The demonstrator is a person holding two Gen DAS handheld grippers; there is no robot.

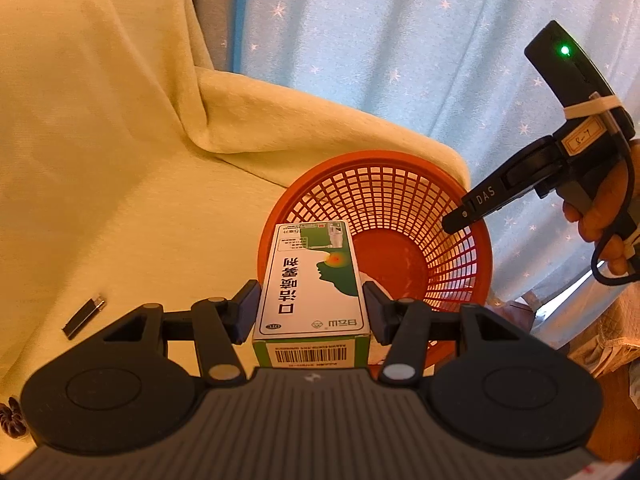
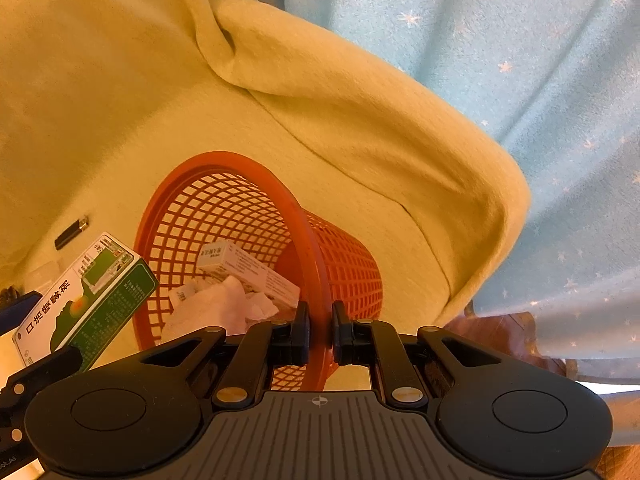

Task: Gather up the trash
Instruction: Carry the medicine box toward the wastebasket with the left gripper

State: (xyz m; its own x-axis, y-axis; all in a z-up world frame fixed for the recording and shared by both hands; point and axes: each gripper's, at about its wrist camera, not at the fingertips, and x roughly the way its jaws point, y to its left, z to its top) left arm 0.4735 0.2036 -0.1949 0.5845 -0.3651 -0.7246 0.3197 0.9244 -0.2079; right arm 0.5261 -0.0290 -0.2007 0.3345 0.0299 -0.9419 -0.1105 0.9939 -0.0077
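Over the mouth of the tilted orange basket [image 1: 400, 216], the left gripper [image 1: 310, 312] is holding a green-and-white carton [image 1: 312, 280], its jaws pressing the two long sides with the far end reaching past the rim. The right gripper [image 2: 320, 334] is pinching the basket's rim, jaws narrow on the plastic edge, tipping the opening toward the carton.

Judging by the tilt, the basket could be slipping free of that thin pinch and rolling across the soft yellow blanket [image 1: 120, 160], spilling the crumpled tissue [image 2: 224, 304] and the white box [image 2: 248, 268] already lying inside. The carton's glossy card is smooth, so a slack grip could be letting it slide out short of the rim and drop outside.

The basket is rigid open lattice plastic, tapering and round; the blanket is plush and folding loosely, giving little firm footing. A small black stick-shaped item [image 1: 84, 316] is lying well apart on the blanket, not yet collected.
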